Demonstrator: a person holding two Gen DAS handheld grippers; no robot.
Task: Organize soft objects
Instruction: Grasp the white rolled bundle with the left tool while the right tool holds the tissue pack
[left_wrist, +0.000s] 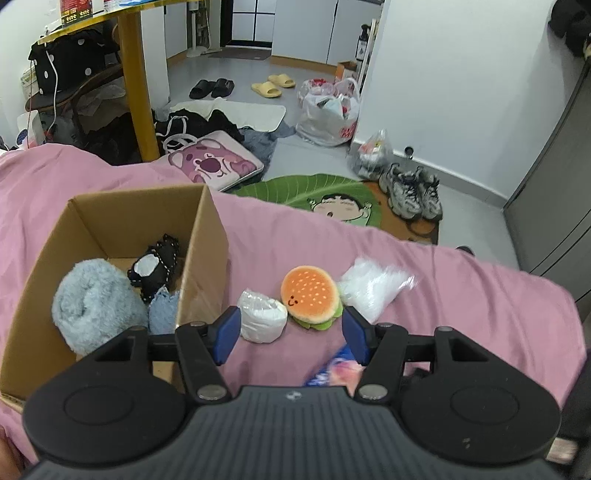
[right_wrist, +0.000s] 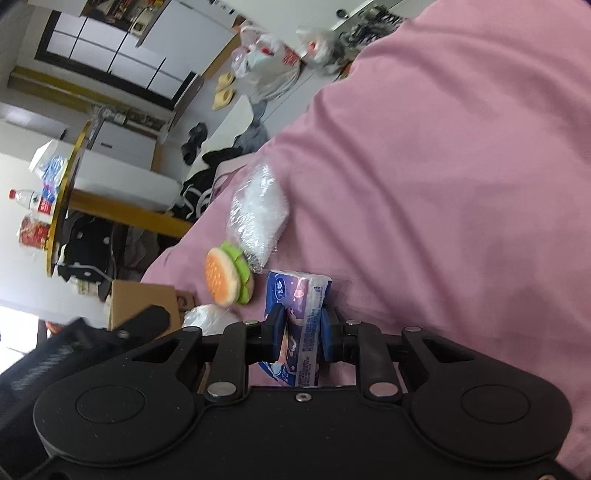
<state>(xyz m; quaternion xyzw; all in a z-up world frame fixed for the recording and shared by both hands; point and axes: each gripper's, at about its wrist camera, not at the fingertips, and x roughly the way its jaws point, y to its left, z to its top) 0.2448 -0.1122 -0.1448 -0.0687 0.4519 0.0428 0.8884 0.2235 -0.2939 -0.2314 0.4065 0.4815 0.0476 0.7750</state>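
Observation:
A cardboard box stands on the pink bedspread and holds a grey-blue fluffy towel, a black pouch and a blue cloth. Right of it lie a wrapped white roll, a plush burger and a clear bag of white stuffing. My left gripper is open and empty above the roll and burger. My right gripper is shut on a blue tissue pack, tilted sideways; the burger, the stuffing bag and the box show beyond it.
Beyond the bed's edge the floor holds a leaf-shaped mat, grey sneakers, a pink bear case, plastic bags, slippers and clothes. A yellow-legged table stands at the left.

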